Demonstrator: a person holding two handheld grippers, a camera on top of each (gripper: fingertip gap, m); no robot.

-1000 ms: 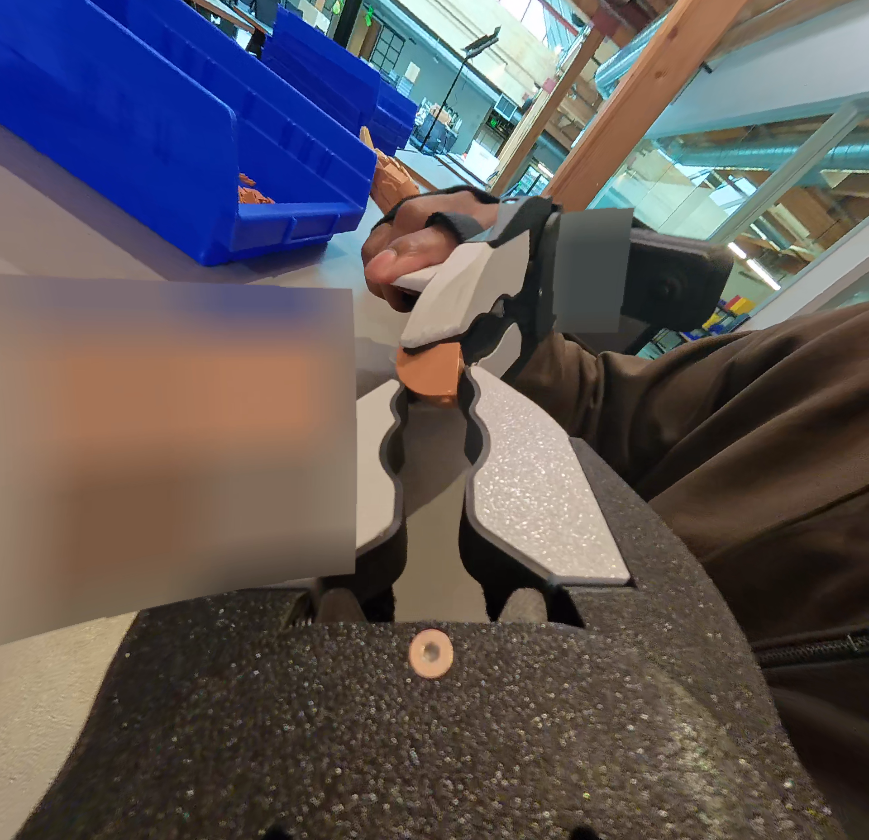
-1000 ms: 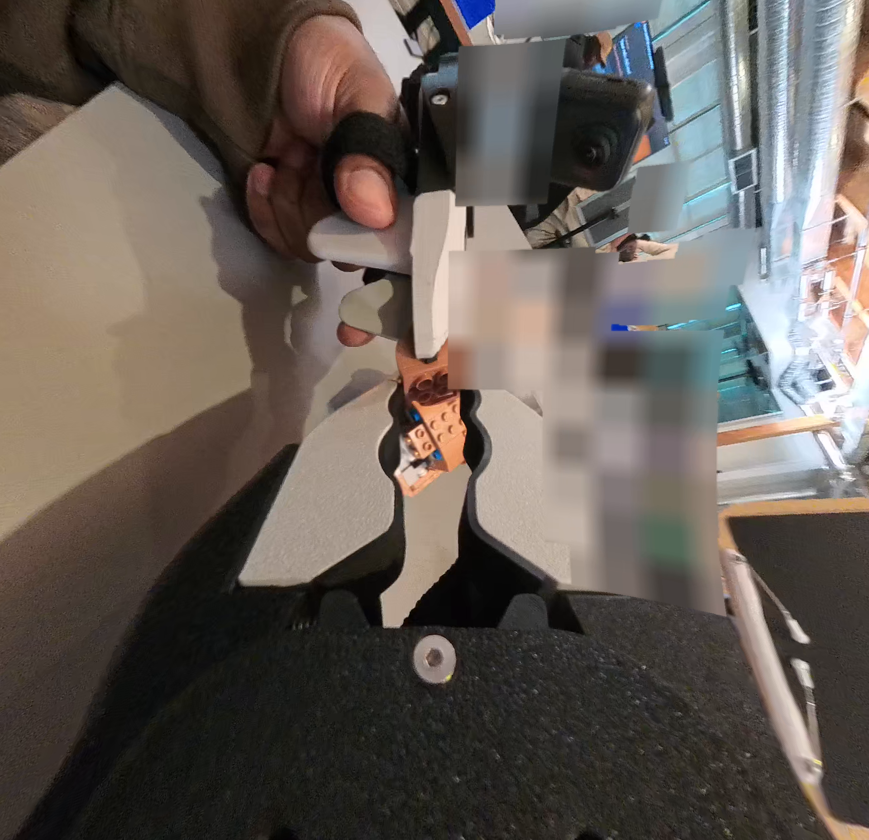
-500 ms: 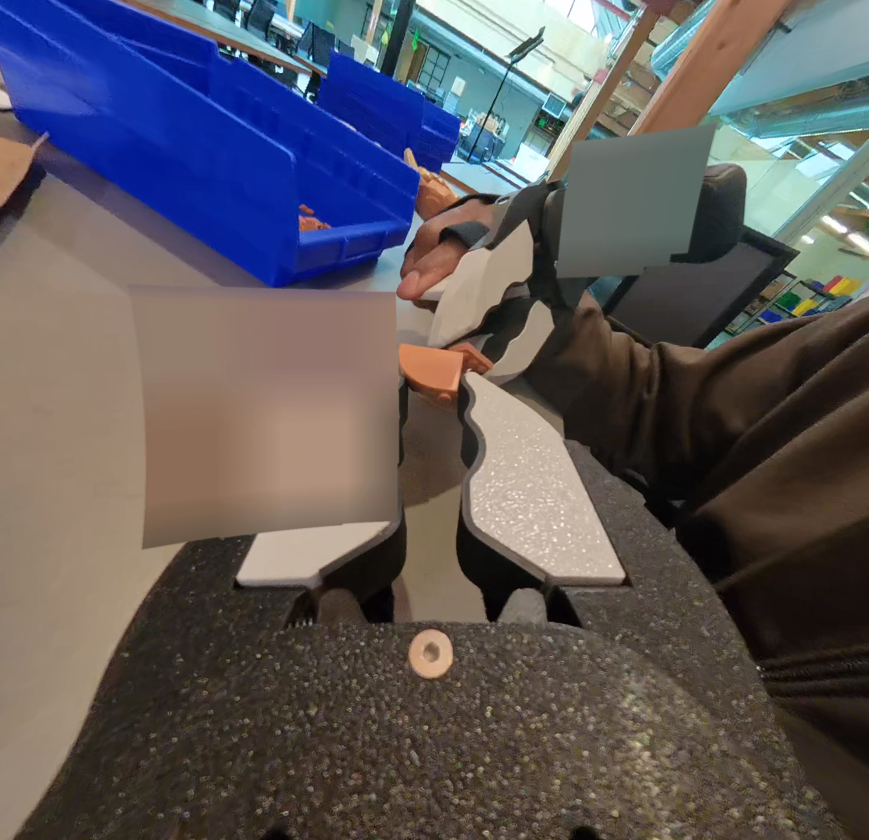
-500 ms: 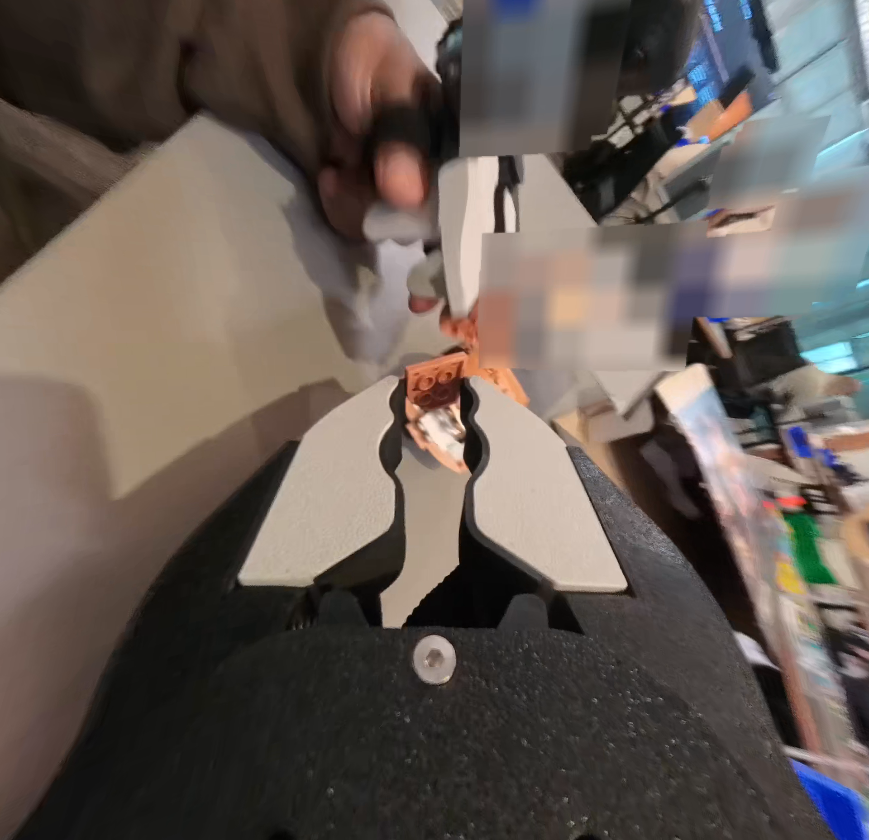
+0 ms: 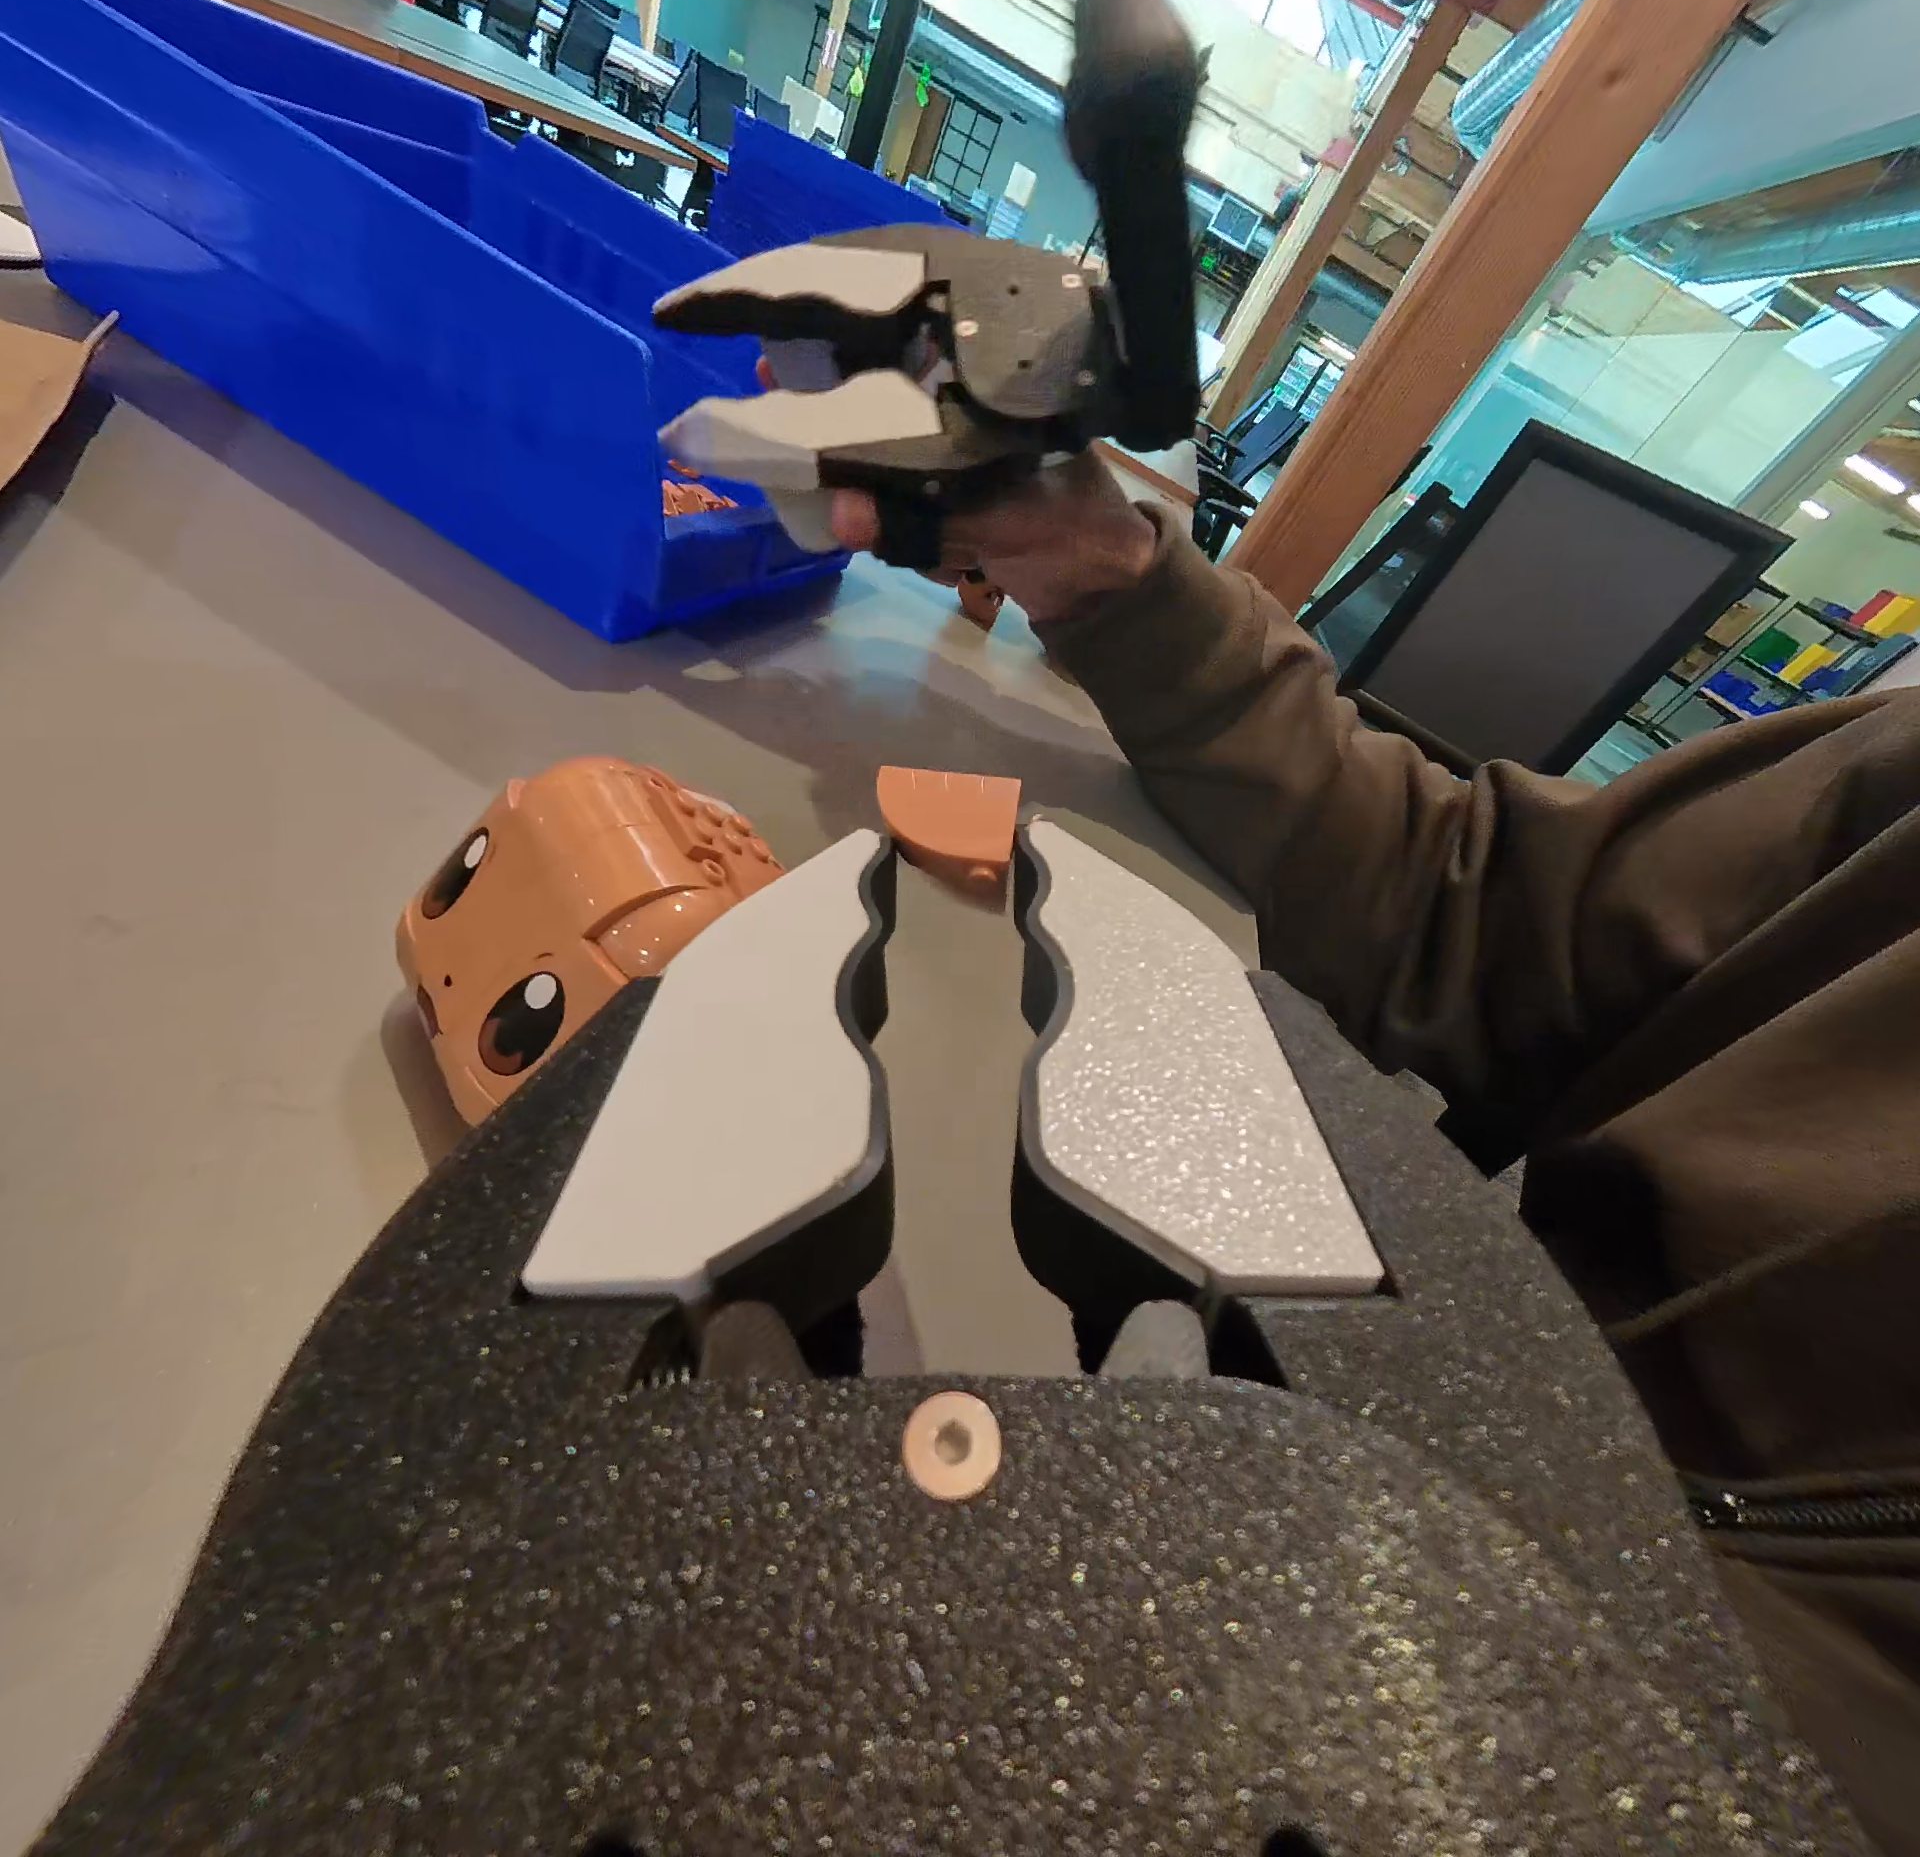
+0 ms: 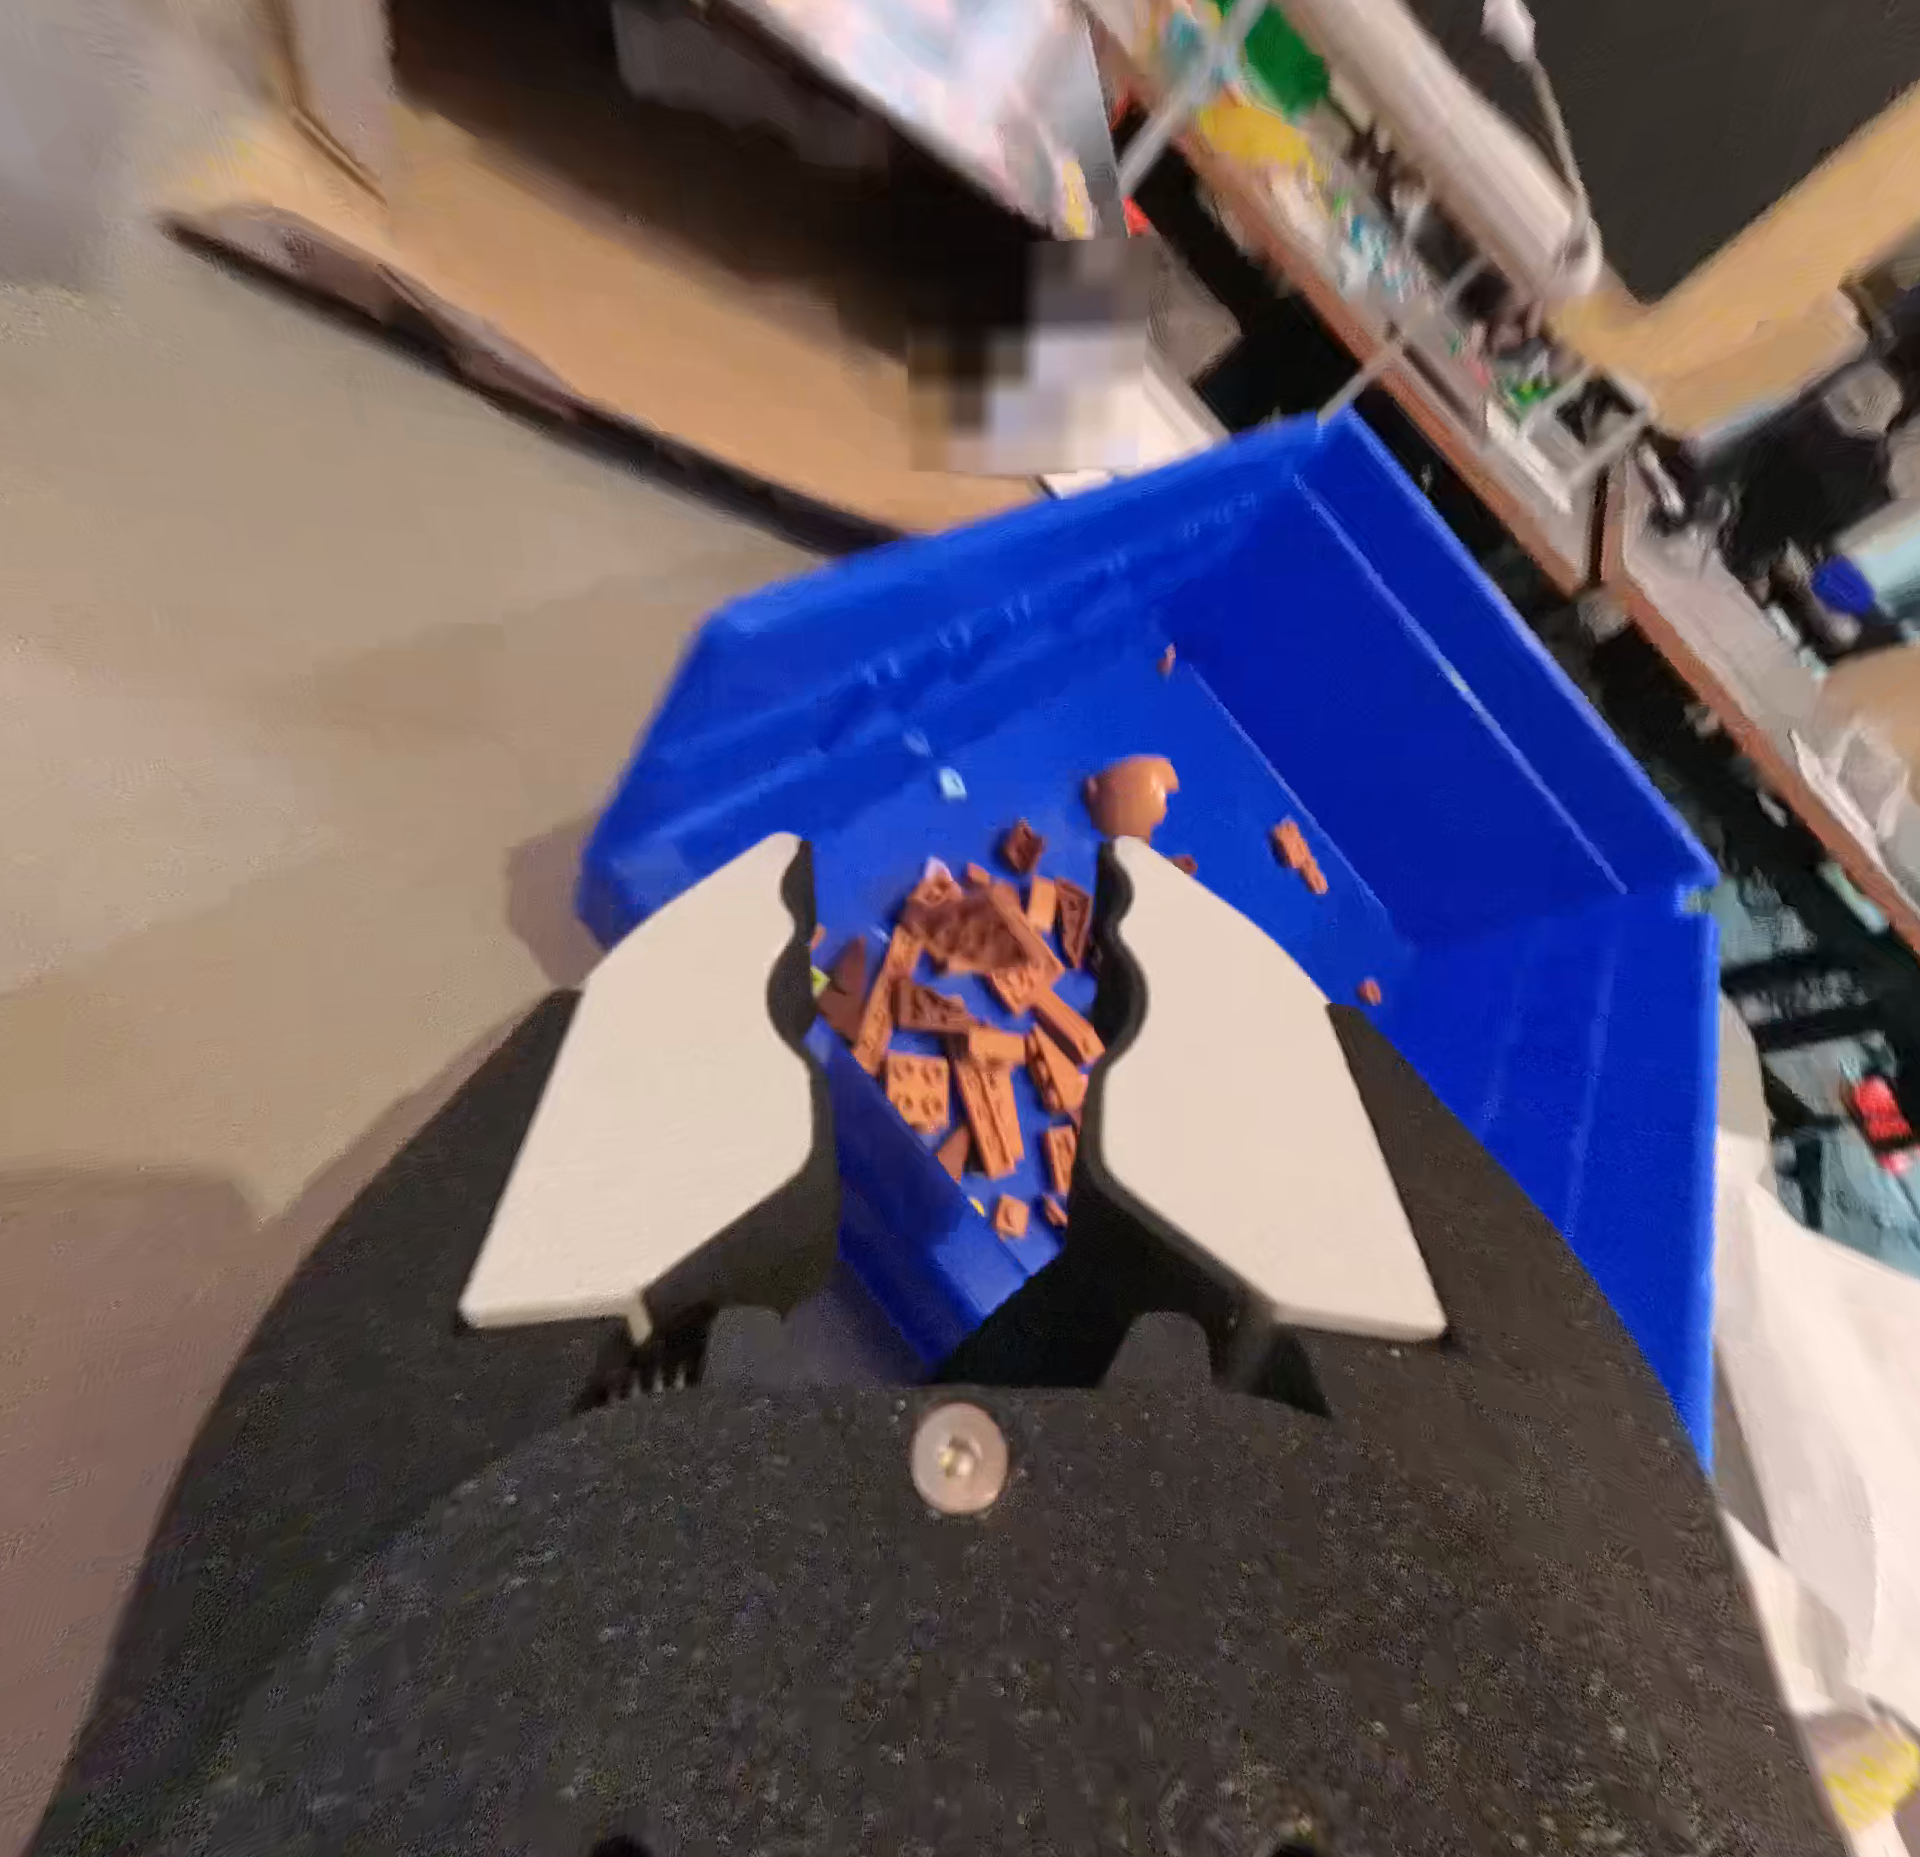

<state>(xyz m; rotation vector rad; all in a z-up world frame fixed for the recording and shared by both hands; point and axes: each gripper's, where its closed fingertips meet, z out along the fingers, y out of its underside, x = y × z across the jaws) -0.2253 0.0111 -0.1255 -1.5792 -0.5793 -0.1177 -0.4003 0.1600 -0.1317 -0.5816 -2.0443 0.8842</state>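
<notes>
My left gripper (image 5: 948, 846) is shut on a small brown curved piece (image 5: 948, 810), held at the fingertips just above the grey table (image 5: 208, 768). A brown toy head with cartoon eyes (image 5: 561, 924) lies on the table right beside my left finger. My right gripper (image 6: 956, 857) is open and empty, hovering over the front of a blue bin (image 6: 1351, 685) that holds several loose brown bricks (image 6: 977, 1018) and a round brown piece (image 6: 1127, 794). In the left wrist view the right gripper (image 5: 670, 373) shows farther off, with its jaws apart above the blue bin (image 5: 364, 332).
More blue bins stand behind the first. A piece of cardboard (image 5: 42, 394) lies at the left edge of the table. A black screen (image 5: 1558, 602) and a wooden post (image 5: 1455, 249) stand to the right. A person's brown sleeve (image 5: 1455, 924) crosses the right side. Spacing between my two grippers at the tips: around 25 cm.
The right gripper has pulled away from the left one, swung over to the blue bin and opened; the brick it held is gone from it. The left gripper still holds the brown piece.
</notes>
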